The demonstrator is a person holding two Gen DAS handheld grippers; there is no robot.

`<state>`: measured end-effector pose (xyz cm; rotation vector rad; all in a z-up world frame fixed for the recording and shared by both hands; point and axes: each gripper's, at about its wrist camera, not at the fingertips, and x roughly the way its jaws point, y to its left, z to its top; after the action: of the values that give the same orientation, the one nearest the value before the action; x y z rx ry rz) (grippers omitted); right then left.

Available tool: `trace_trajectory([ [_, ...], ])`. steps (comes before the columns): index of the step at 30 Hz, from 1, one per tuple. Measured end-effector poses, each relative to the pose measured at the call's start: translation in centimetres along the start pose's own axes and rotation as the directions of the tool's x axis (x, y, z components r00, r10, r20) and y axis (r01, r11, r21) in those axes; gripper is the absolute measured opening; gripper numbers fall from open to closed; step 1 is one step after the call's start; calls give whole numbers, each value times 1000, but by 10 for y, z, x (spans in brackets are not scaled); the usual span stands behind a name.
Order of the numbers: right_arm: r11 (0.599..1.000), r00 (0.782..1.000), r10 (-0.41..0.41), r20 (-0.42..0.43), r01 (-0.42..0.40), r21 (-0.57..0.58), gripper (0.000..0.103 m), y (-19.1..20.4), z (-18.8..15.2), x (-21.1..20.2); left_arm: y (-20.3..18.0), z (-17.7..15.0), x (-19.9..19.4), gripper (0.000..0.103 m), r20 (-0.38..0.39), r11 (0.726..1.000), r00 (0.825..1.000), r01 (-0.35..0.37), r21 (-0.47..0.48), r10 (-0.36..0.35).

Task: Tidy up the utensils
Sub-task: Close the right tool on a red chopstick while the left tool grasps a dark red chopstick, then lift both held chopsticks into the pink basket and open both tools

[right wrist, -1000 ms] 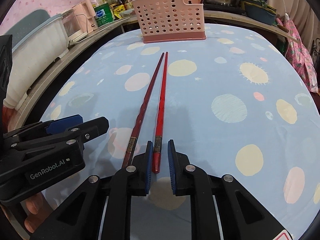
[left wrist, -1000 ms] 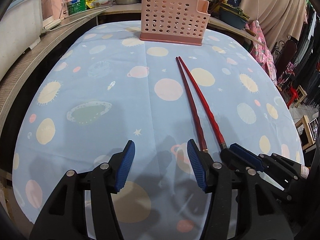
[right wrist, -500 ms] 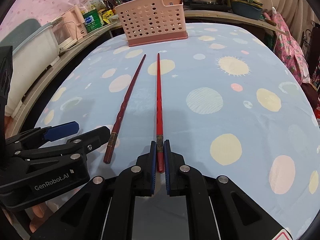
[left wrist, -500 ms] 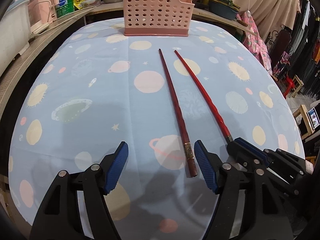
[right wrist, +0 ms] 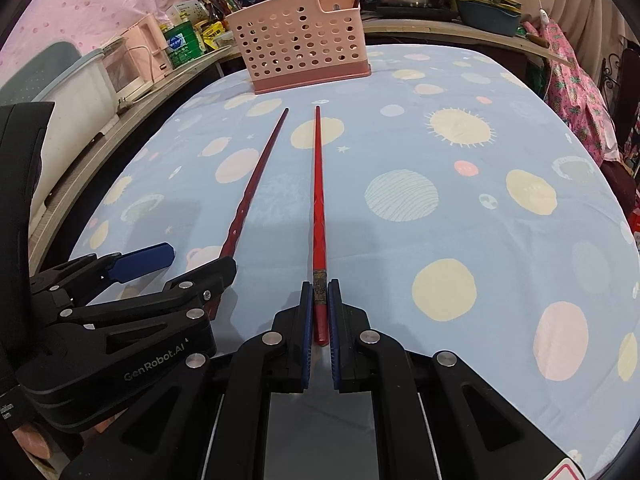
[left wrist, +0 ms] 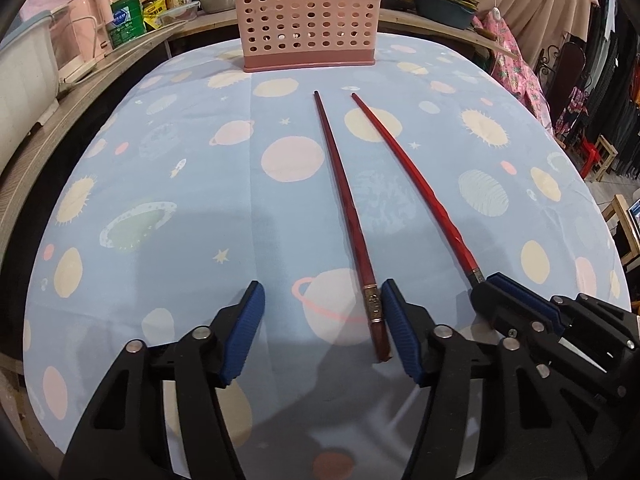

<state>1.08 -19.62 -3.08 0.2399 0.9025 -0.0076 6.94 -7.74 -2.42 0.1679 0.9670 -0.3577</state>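
Over the near edge of the table [left wrist: 160, 216], in the left wrist view, we saw our left gripper [left wrist: 322, 326] unclenched, its jaws having just been closing, with the dark red chopstick [left wrist: 344, 200] lying between them, its butt just beside the right pad. From the right wrist view, our right gripper [right wrist: 320, 312] was clamped on the butt of the bright red chopstick [right wrist: 319, 184], whose tip pointed toward the pink utensil basket [right wrist: 298, 50] at the far edge.
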Motion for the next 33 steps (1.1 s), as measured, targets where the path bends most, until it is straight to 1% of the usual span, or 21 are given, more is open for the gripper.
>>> trace_trajectory([
  [1, 1000, 1000, 0, 0, 0, 0, 7, 0, 0, 0, 0, 0, 0, 52, 1, 1000, 1000, 0, -1, 0],
  [3, 1000, 1000, 0, 0, 0, 0, 7, 0, 0, 0, 1, 0, -1, 43, 2, 1000, 1000, -2, -1, 2],
  [4, 1000, 1000, 0, 0, 0, 0, 7, 0, 0, 0, 2, 0, -1, 40, 3, 1000, 1000, -1, 0, 1],
  [6, 1000, 1000, -1, 0, 1, -1, 7, 0, 0, 0, 2, 0, -2, 29, 4, 1000, 1000, 1, 2, -1],
  [7, 1000, 1000, 0, 0, 0, 0, 7, 0, 0, 0, 2, 0, -3, 27, 5, 1000, 1000, 3, 2, -3],
  [9, 1000, 1000, -1, 0, 1, -1, 7, 0, 0, 0, 3, -1, -3, 14, 6, 1000, 1000, 6, 2, -6],
  [12, 1000, 1000, 2, -2, -2, -3, 7, 1, 0, -1, 3, 0, -4, 7, 2, 1000, 1000, 20, 1, -20],
  [16, 1000, 1000, 10, -4, -10, -7, 7, 3, 0, -2, 5, 1, -4, 7, -9, 999, 999, 41, -9, -41],
  [21, 1000, 1000, 20, 16, -19, -16, 7, 9, 4, -10, 8, 3, -10, 7, -11, 999, 999, 48, -21, -48],
  [28, 998, 995, 52, 86, -50, -28, 7, 16, 20, -31, 19, 16, -37, 7, 43, 995, 997, 73, -62, -70],
  [33, 997, 987, 78, 144, -76, -19, 7, 18, 44, -50, 29, 33, -58, 7, 93, 990, 991, 100, -97, -91],
])
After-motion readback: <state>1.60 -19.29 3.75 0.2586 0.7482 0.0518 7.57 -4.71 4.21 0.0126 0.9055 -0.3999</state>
